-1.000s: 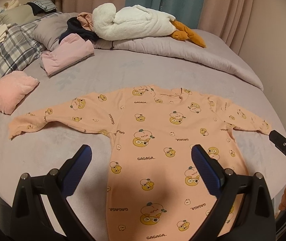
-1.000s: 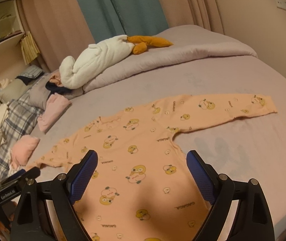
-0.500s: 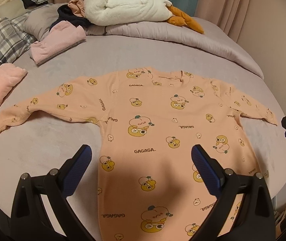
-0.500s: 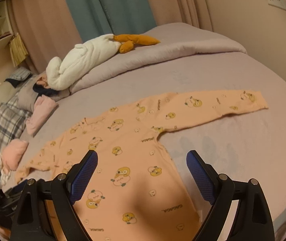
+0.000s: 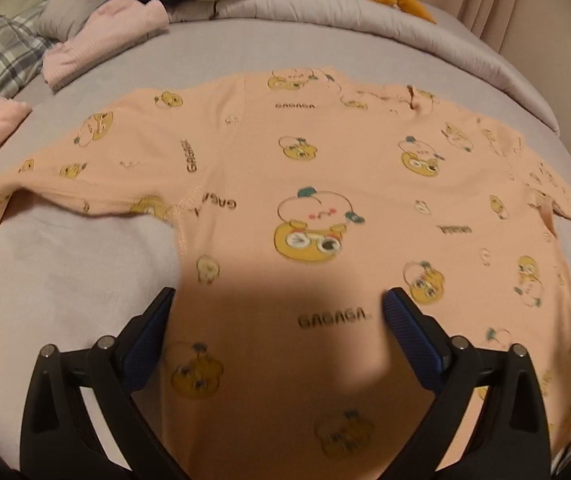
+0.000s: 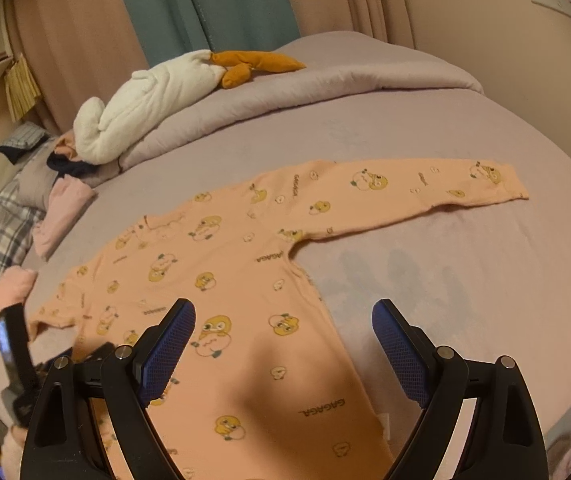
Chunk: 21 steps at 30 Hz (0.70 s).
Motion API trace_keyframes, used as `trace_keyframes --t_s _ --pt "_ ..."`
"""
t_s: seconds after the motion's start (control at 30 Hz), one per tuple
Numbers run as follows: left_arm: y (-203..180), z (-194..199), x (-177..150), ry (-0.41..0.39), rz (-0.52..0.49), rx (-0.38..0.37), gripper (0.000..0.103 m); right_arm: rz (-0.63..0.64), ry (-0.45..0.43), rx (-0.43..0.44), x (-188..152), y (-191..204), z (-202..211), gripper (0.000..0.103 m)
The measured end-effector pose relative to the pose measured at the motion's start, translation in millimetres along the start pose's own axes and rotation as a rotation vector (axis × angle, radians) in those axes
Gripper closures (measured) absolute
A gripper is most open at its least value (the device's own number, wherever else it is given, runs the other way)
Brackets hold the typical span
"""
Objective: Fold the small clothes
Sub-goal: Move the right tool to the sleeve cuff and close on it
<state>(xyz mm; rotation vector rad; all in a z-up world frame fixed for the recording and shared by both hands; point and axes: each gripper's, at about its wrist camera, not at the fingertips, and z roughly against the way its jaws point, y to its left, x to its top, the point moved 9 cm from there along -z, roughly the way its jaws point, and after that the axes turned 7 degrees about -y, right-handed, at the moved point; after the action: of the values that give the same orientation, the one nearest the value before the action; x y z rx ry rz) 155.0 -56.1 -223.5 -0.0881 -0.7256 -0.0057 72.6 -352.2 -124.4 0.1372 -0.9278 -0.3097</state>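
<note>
One wide lilac-grey bed [image 6: 465, 128] fills both views, and spread flat on it, straight ahead of both grippers, lies the peach long-sleeved top with yellow cartoon prints [image 5: 325, 184], sleeves out to either side. Beyond it, a white plush goose with orange feet [image 6: 145, 108] sprawls. Left gripper [image 5: 277, 312] hovers low over the hem, jaws wide apart, empty; right gripper [image 6: 283, 326], likewise spread, holds nothing.

A lavender bed [image 6: 465, 128] stands before pink and teal curtains [image 6: 205, 4] in warm light.
</note>
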Motion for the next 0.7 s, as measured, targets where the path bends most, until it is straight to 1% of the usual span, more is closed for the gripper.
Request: trace_keyframes --t_s 0.03,0.2,0.4,0.57,0.7 --pt "-0.2 -0.2 0.9 -0.017 -0.005 0.002 0.000 0.002 -0.001 -0.002 -0.1 -0.4 0.0 0.012" --pt "-0.8 -2.0 -1.6 -0.036 -0.012 0.018 0.000 0.007 -0.011 -0.015 1.2 -1.0 0.1 0.012" --pt "0.5 -2.8 -1.0 -0.043 -0.012 0.017 0.000 -0.002 -0.003 -0.009 -1.1 -0.4 -1.5 0.012" --pt "-1.2 -3.7 -0.6 -0.043 -0.013 0.019 0.000 0.037 0.006 -0.037 -0.3 2.2 -0.6 0.012" --pt "-1.8 -3.6 -0.7 -0.043 -0.013 0.019 0.000 0.054 -0.006 -0.064 4.2 3.0 1.7 0.012"
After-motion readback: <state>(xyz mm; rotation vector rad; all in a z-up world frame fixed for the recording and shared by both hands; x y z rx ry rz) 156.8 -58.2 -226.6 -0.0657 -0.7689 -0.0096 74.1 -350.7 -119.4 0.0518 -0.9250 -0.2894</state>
